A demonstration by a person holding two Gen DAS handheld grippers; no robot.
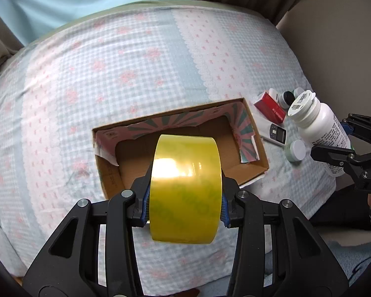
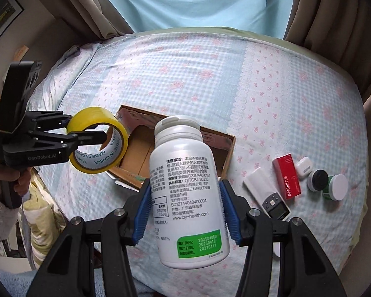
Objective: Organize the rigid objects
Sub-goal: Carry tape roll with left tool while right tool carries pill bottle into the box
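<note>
My left gripper (image 1: 185, 198) is shut on a yellow tape roll (image 1: 185, 188) and holds it in the air just in front of an open cardboard box (image 1: 257, 148) on the bed. The tape roll (image 2: 96, 141) and the left gripper (image 2: 86, 133) also show in the right wrist view, left of the box (image 2: 225, 153). My right gripper (image 2: 185, 210) is shut on a white pill bottle (image 2: 185, 198), held above the bed in front of the box. That bottle (image 1: 319, 121) shows at the right in the left wrist view. The box looks empty.
Right of the box lie a red carton (image 2: 287, 178), a white remote-like device (image 2: 267, 198), a white earbud case (image 2: 304, 167), a black-lidded jar (image 2: 317, 179) and a green jar with white lid (image 2: 337, 186). The checked bedsheet (image 2: 210, 79) stretches back to curtains (image 2: 334, 12).
</note>
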